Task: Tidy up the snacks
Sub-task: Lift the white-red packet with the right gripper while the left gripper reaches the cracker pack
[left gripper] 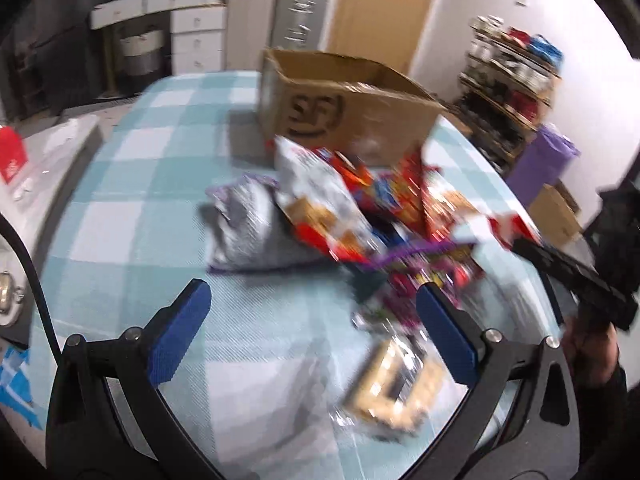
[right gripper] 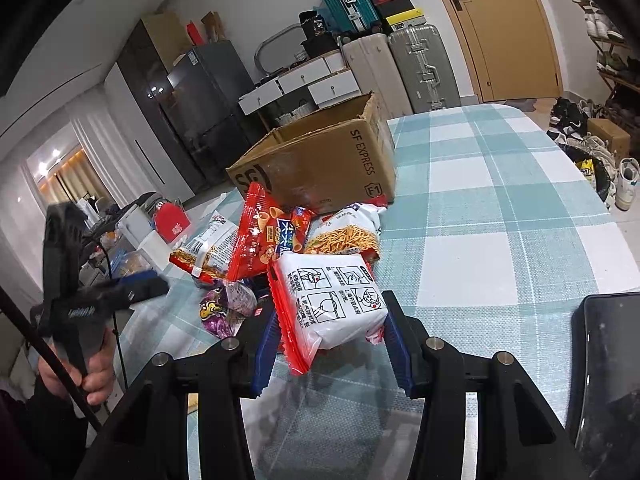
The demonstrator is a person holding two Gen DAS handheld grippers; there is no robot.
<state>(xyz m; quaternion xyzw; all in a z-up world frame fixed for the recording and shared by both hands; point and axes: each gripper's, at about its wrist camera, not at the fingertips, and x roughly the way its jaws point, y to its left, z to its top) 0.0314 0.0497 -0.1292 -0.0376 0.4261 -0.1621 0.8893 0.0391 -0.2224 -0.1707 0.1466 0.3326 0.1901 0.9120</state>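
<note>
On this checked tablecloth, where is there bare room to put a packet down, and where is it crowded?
Free: the cloth right of the cardboard box and the snack pile, out to the table edge. In the left wrist view, the cloth left of the pile is bare too. Crowded: directly before the box.

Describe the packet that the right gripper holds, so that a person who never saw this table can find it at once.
Start at the open cardboard box on the checked tablecloth; a heap of snack bags lies in front of it. At the near edge of the heap, the right gripper is shut on a white packet with red edges. Only this one shows four black line-drawn instruction panels.
</note>
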